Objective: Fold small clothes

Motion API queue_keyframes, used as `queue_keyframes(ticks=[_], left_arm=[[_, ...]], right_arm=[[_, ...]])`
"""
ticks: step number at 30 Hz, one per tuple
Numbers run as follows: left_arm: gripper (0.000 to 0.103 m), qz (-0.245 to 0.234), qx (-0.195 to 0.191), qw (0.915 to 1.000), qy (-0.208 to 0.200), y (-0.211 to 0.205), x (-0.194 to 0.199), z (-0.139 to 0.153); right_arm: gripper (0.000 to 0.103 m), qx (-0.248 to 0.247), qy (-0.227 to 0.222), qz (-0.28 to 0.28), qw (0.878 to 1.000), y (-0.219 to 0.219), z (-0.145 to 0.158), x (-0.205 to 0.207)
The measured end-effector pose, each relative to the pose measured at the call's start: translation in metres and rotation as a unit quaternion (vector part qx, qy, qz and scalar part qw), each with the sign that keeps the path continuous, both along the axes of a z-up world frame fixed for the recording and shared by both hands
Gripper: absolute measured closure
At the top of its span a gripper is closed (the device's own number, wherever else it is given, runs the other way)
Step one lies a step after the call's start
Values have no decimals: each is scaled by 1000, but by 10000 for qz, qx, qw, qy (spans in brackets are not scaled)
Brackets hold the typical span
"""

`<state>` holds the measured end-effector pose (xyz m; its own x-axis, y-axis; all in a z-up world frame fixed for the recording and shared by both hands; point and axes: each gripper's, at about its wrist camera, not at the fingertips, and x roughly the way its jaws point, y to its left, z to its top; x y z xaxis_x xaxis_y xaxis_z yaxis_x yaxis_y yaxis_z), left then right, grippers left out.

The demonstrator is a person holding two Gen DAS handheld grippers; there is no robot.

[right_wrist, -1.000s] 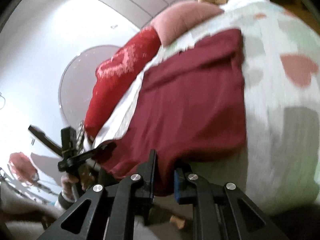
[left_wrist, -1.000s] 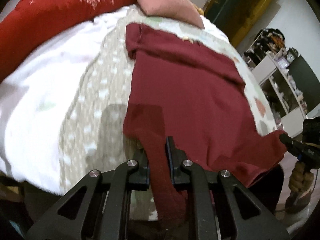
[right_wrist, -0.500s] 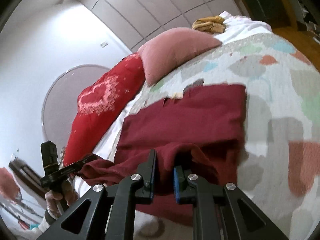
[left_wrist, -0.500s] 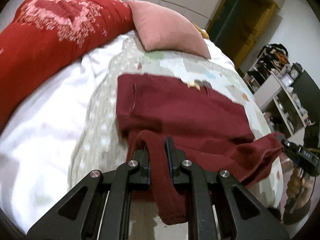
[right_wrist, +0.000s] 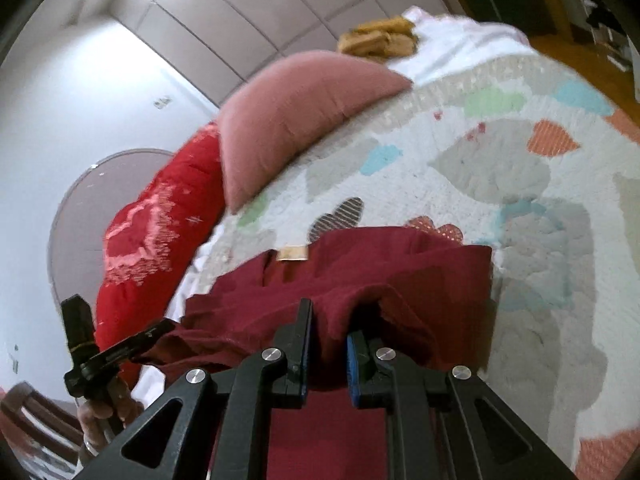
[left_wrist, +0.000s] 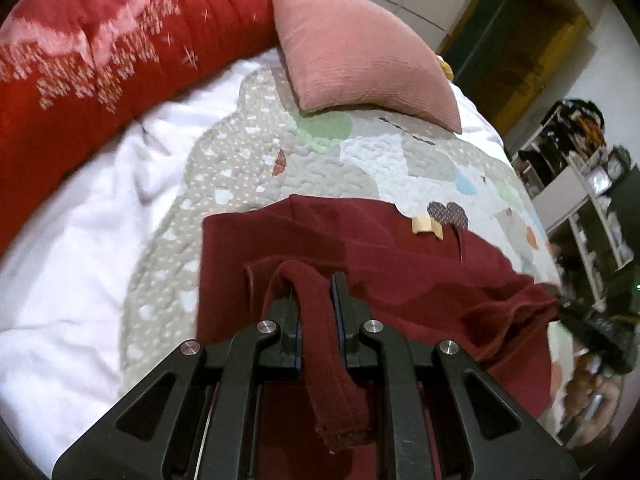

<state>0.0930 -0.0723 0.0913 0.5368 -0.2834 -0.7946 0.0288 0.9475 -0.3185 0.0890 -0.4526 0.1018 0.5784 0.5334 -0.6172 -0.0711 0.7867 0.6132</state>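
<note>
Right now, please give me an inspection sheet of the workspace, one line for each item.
Surface: patchwork quilt over a white sheet on a bed.
Job's things: one maroon garment, near edge lifted, far part lying on the quilt; small tan label at its far edge.
Clutter: pink pillow, red blanket, yellow cloth behind the pillow.
Grippers: left tongs and right tongs each shut on the garment's edge.
Cables: nothing seen.
Surroundings: shelves, dark doorway.
</note>
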Motion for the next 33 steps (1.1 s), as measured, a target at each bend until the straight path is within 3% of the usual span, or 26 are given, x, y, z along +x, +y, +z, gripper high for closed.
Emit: queue_keyframes(ticks=[4, 9, 11, 13, 15, 18, 20, 23, 29, 33], left_arm=[[91, -98, -355, 9993, 65, 3, 15, -3], [89, -143, -279, 9992, 235, 3, 26, -3], [86, -166, -337, 9988, 309, 7, 24, -4], [83, -218, -366, 9987, 290, 10, 19, 0], [80, -290, -360, 9987, 214, 11, 16, 7], [71, -370, -403, 9984, 104, 8, 16, 16], [53, -406, -474, 9980, 70, 3, 19, 20], [36, -164, -470, 9987, -115, 2, 22, 24], [35, 168, -580, 9981, -114, 22, 26, 27], [35, 91, -305, 9994, -134, 24, 17, 25]], right_arm=[[90, -108, 131, 9, 9999, 2, -14, 25], [88, -62, 273, -56, 9996, 2, -15, 42], [80, 270, 320, -169, 9990, -5, -16, 40], [59, 573, 211, -411, 9973, -17, -10, 31], [56, 623, 63, -776, 9950, -33, 1, 18], [56, 380, -70, -778, 9962, -37, 14, 9], [56, 71, -232, -587, 9980, -25, 24, 2], [56, -470, -420, -347, 9974, -1, 31, -2], [56, -1698, -512, -319, 9836, 31, 24, 17], [47, -2022, -277, -222, 9787, 34, 8, 47]])
